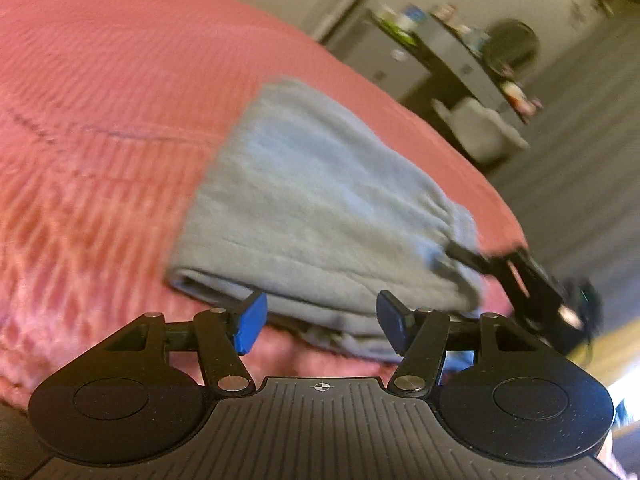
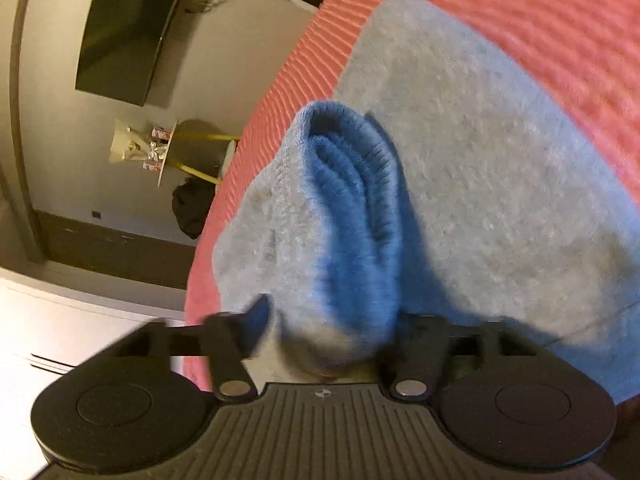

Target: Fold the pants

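Note:
Light blue-grey pants (image 1: 320,200) lie folded into a thick rectangle on a pink ribbed bedspread (image 1: 100,80). My left gripper (image 1: 323,320) is open just short of the near folded edge, and its blue pads hold nothing. My right gripper (image 1: 500,268) shows at the pants' right corner, by the gathered band. In the right wrist view the pants (image 2: 480,160) spread over the bedspread (image 2: 560,20), and a bunched ribbed band (image 2: 344,200) stands up between the wide jaws of the right gripper (image 2: 332,320). The cloth fills the gap and reaches back to the gripper body, but looks loose rather than squeezed.
Past the bed's far edge stand a dark desk (image 1: 460,52) crowded with small items and a white chair (image 1: 480,128) on grey carpet (image 1: 592,160). The right wrist view shows a wall-mounted screen (image 2: 124,36), a small round table (image 2: 168,148) and a dark bag (image 2: 192,208).

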Tool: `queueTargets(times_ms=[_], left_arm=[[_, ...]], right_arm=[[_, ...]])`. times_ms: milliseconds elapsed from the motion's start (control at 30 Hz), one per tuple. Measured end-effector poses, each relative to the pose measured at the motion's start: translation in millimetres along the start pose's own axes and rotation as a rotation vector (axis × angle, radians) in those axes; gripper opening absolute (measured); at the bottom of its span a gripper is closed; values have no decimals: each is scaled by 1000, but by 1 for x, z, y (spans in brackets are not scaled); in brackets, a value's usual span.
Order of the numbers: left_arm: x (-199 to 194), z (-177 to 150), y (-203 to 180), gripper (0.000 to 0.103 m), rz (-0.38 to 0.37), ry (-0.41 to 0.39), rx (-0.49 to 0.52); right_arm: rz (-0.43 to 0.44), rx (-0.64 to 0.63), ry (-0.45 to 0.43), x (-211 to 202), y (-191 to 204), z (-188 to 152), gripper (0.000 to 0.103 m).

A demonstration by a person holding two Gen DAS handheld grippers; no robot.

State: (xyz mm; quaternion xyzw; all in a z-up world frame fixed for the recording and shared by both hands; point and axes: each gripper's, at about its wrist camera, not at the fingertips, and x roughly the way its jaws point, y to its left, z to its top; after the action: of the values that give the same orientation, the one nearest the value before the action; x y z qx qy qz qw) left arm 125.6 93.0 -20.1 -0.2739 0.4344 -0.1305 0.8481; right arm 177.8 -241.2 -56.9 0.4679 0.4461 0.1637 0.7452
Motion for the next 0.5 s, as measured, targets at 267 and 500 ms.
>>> queueTargets(times_ms=[267,500], left_arm=[[16,-18,-26,67,114,37,164],[28,-12,-23,49,312,-34,154]], right_arm=[[-55,-230,-9,2,74,-7,40],[123,-350,-122,-43,161,1,39]])
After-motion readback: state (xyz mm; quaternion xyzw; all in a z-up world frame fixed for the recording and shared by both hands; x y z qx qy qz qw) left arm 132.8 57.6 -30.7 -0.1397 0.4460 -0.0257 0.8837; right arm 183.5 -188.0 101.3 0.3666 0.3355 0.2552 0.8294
